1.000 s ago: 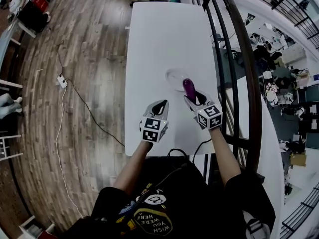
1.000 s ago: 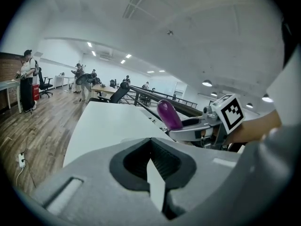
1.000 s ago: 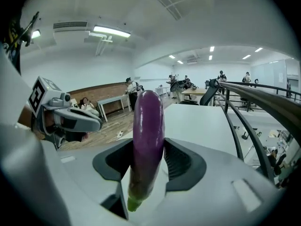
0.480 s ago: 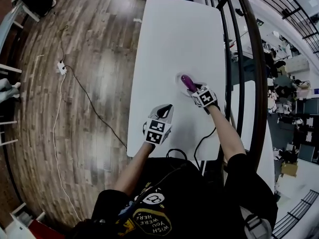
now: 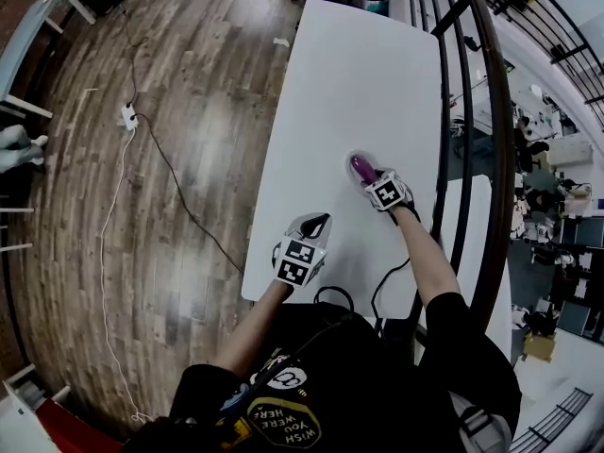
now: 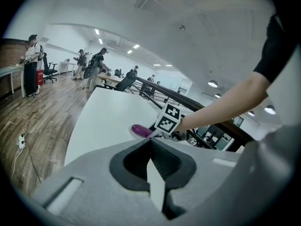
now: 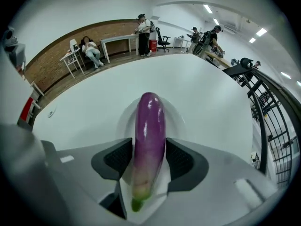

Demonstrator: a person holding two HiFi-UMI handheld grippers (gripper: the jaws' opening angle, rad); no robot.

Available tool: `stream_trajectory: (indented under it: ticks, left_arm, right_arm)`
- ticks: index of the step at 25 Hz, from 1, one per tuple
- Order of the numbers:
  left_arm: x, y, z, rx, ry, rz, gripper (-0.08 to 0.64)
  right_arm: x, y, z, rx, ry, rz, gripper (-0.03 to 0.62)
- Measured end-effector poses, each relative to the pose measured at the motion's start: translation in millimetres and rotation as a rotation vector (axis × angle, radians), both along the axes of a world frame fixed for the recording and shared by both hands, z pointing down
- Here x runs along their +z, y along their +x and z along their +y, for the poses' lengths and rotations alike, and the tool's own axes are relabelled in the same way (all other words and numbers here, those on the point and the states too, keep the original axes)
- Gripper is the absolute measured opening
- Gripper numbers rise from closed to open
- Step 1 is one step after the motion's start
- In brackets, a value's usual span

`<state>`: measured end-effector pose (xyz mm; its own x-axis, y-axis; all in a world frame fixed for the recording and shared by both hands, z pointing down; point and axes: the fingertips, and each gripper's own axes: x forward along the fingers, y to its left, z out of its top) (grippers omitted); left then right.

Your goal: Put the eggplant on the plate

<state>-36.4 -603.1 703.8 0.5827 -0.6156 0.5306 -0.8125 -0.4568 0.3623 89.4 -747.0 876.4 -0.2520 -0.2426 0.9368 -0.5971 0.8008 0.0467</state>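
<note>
One eggplant (image 7: 149,135) between opening jaws of right gripper (image 7: 149,157), one plate (image 7: 177,121) beneath

Wood floor (image 5: 170,159), white table (image 5: 368,74), black railing (image 5: 500,111).

Left gripper (image 5: 314,223) hangs low, jaws pressed together and empty — right gripper (image 5: 370,177) points steeply down, arm outstretched, jaws opening around the eggplant (image 7: 149,126).

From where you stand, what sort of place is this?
Likely an open-plan office or workshop: a wood floor, an office chair by a brick wall, and ceiling strip lights.
</note>
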Motion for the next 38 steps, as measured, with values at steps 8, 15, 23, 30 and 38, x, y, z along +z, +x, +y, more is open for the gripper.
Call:
stream_trajectory:
  ticks: [8,15,23,30,38]
  left_arm:
    - [-21,6,16,0.013,0.036,0.016,0.006]
    - [-67,2,18,-0.006,0.151,0.006,0.006]
    - [-147,4,24,-0.07,0.354,0.004,0.006]
    - [-180,38,58,-0.014,0.443,-0.016,0.006]
    - [-187,42,75,-0.024,0.438,-0.01,0.006]
  right_arm:
    - [-68,5,29,0.212,0.11,-0.26,0.259]
    - [-243,-1,123,0.485,0.328,-0.853,0.203]
    - [-343,49,195,0.53,0.703,-0.836,0.08]
    - [-383,95,233,0.658,0.841,-0.815,0.005]
    - [-375,111,258,0.68,0.813,-0.782,0.003]
